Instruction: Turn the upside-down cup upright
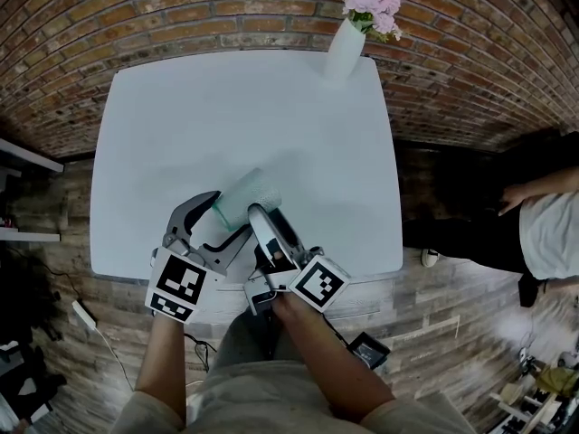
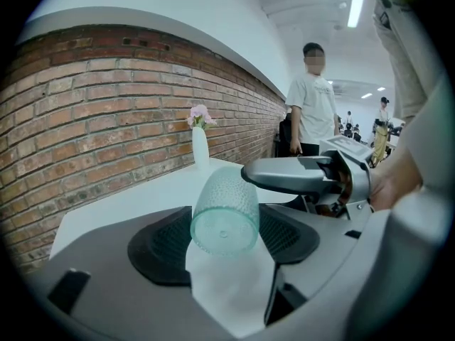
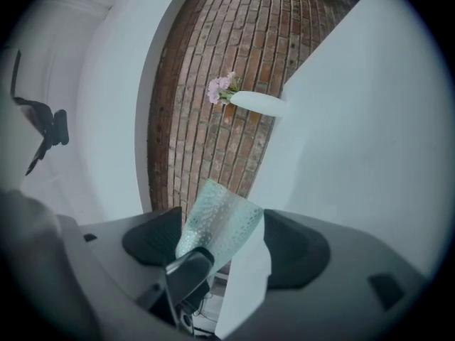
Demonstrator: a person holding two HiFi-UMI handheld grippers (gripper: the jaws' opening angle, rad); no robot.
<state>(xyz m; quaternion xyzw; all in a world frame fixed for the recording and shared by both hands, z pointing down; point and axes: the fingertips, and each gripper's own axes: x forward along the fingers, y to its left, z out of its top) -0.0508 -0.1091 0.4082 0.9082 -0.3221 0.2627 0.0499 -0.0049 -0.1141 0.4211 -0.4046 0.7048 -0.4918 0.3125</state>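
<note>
Head view: a translucent pale-green dimpled plastic cup [image 1: 249, 195] tilts on its side over the near part of the white rectangular table [image 1: 226, 107], between the left gripper [image 1: 228, 215] and the right gripper [image 1: 259, 213].

Left gripper view: the jaws clasp the cup [image 2: 224, 215] at its base end.

Right gripper view: the jaws clasp the cup's [image 3: 222, 222] side.

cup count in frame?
1. The cup is tilted near the table's front edge, between the jaws of the left gripper and the right gripper. No others visible.
</note>
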